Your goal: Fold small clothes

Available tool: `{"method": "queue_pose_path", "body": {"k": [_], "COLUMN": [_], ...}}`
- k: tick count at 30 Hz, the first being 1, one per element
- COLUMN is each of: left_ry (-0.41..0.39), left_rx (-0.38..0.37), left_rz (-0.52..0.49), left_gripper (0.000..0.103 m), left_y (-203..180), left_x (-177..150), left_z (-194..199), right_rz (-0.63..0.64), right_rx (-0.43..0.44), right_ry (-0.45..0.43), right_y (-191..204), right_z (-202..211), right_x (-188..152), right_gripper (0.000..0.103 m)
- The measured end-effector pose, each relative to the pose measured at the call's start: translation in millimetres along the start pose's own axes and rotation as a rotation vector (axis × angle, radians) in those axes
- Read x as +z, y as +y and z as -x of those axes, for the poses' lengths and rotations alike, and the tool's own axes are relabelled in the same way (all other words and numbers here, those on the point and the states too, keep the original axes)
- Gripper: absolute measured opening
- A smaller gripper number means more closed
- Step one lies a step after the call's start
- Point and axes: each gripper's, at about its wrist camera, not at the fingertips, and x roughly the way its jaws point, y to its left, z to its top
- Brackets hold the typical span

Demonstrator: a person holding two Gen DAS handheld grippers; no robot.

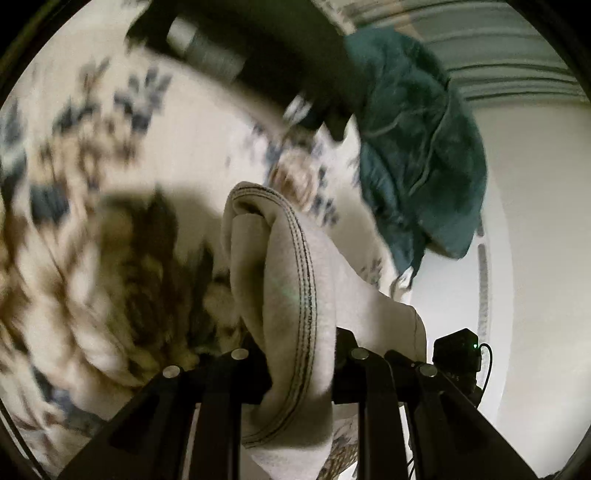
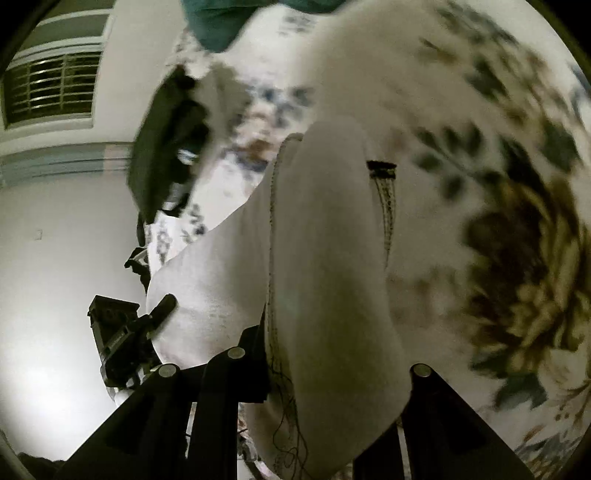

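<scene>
A small cream garment with dark stitched hems hangs between my two grippers above a floral bedsheet. My left gripper is shut on a bunched hem of it. My right gripper is shut on another part of the same cream garment, which drapes over the fingers and hides the tips. The other gripper shows as a dark shape at the top of the left wrist view and at the left of the right wrist view.
A teal garment lies crumpled on the bedsheet, also at the top edge of the right wrist view. A white wall and a barred window lie beyond the bed. A black device stands beside the bed.
</scene>
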Motion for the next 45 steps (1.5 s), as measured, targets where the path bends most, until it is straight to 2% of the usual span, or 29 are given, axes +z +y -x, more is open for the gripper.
{"method": "queue_pose_path", "body": {"k": [4, 10, 15, 17, 21, 26, 28, 31, 32, 33, 34, 35, 36, 38, 41, 45], "left_ry": [-0.07, -0.172, -0.233, -0.235, -0.208, -0.159, -0.162, -0.186, -0.202, -0.214, -0.228, -0.237, -0.251, -0.274, -0.301, -0.301], "left_rx": [0.009, 0.081, 0.149, 0.187, 0.242, 0.287, 0.277, 0.352, 0.392, 0.428, 0.485, 0.53, 0.579, 0.634, 0.713, 0.752], "left_rz": [-0.037, -0.098, -0.091, -0.083, -0.078, -0.059, -0.046, -0.074, -0.095, -0.113, -0.134, -0.149, -0.169, -0.198, -0.21, -0.218], "left_gripper": [0.017, 0.017, 0.018, 0.018, 0.018, 0.022, 0.023, 0.031, 0.036, 0.05, 0.062, 0.087, 0.098, 0.098, 0.103, 0.103], "left_y": [-27.2, -49.7, -31.4, -18.4, 6.3, 27.3, 28.5, 20.3, 15.5, 11.6, 6.4, 3.5, -1.2, -8.9, -16.8, -31.1], "left_x": [57.3, 166.2, 267.5, 301.7, 341.6, 356.8, 356.4, 349.7, 345.5, 343.2, 339.0, 336.4, 331.3, 320.5, 303.2, 277.3], "left_z": [48.3, 91.8, 91.6, 80.9, 58.8, 45.4, 50.7, 56.8, 59.3, 60.9, 62.0, 62.2, 62.6, 61.9, 57.9, 56.2], "right_rz": [0.056, 0.163, 0.247, 0.253, 0.246, 0.22, 0.223, 0.277, 0.298, 0.315, 0.338, 0.358, 0.383, 0.43, 0.493, 0.535], "right_rx": [0.015, 0.046, 0.045, 0.041, 0.023, -0.032, -0.066, -0.19, -0.248, -0.302, -0.355, -0.403, -0.469, -0.568, -0.691, -0.776], "right_ry": [-0.025, -0.075, -0.083, -0.082, -0.078, -0.079, -0.071, -0.078, -0.088, -0.103, -0.127, -0.149, -0.172, -0.211, -0.236, -0.251], "right_y": [74.7, 205.6, 279.3, 292.6, 307.8, 303.2, 301.3, 307.1, 310.0, 312.1, 316.3, 320.5, 325.9, 334.4, 344.2, 352.9], "right_z": [2.9, -23.7, -79.3, -100.3, -150.7, -177.2, -178.1, -176.2, -173.6, -170.3, -166.0, -161.5, -157.1, -150.3, -147.1, -140.0], "right_x": [31.4, 120.8, 203.0, 228.8, 272.7, 297.4, 296.8, 292.9, 290.1, 288.0, 286.3, 283.4, 278.5, 267.0, 243.9, 211.1], "right_gripper": [0.02, 0.02, 0.02, 0.02, 0.02, 0.02, 0.026, 0.05, 0.065, 0.071, 0.071, 0.075, 0.086, 0.101, 0.103, 0.103]}}
